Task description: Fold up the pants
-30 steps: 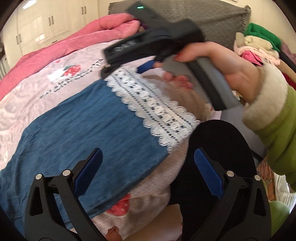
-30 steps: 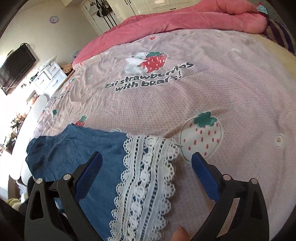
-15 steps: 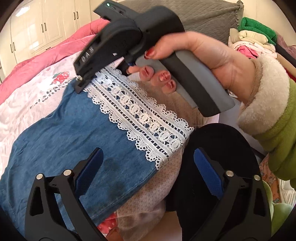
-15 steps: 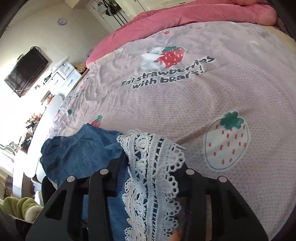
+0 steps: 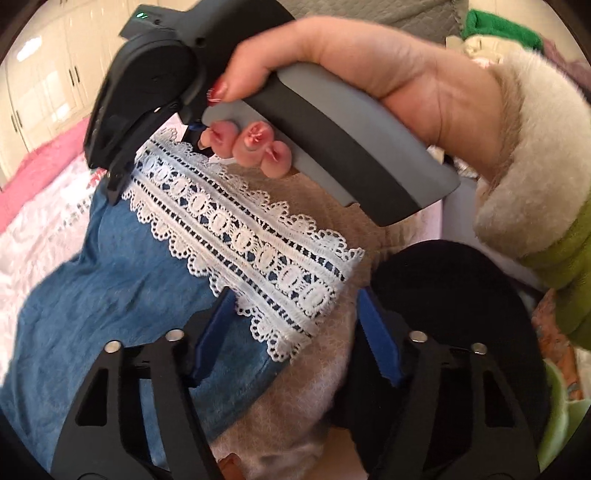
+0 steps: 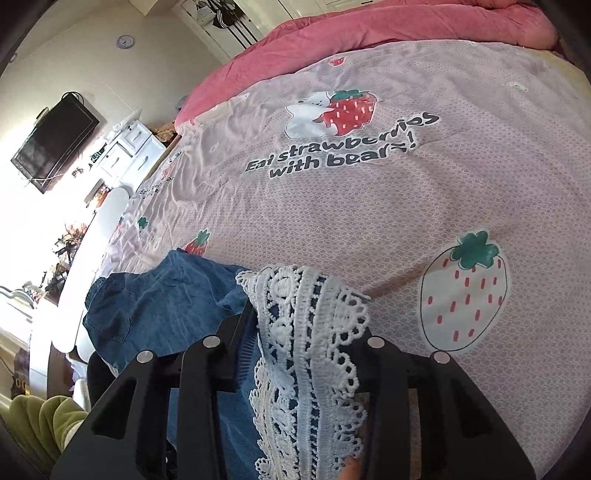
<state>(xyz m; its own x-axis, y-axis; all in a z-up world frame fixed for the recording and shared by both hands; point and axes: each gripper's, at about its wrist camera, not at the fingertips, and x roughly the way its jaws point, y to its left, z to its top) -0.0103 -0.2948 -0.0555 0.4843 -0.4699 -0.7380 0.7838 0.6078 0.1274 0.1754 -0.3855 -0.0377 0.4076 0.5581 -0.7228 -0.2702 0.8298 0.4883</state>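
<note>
Blue denim pants (image 5: 110,295) with a white lace hem (image 5: 258,251) lie on the bed. My left gripper (image 5: 295,332) sits low over the near corner of the hem. Its jaws are closing with the lace corner between them, and the blue pads (image 5: 212,332) stand clear of the cloth. A hand holds my right gripper (image 5: 118,177) at the far corner of the hem. In the right wrist view that gripper (image 6: 306,343) is shut on the lace hem (image 6: 306,369), which bunches up between the jaws. The denim (image 6: 159,306) trails off to the left.
The pink strawberry bedsheet (image 6: 369,206) spreads ahead, with a pink duvet (image 6: 369,26) along its far edge. A black round object (image 5: 443,295) sits just right of the left gripper. Piled clothes (image 5: 498,29) lie at the upper right. A TV (image 6: 55,144) and a white dresser (image 6: 129,147) stand to the left.
My right gripper closed on the far lace corner and raised it off the sheet. My left gripper moved in over the near lace corner and its jaws narrowed.
</note>
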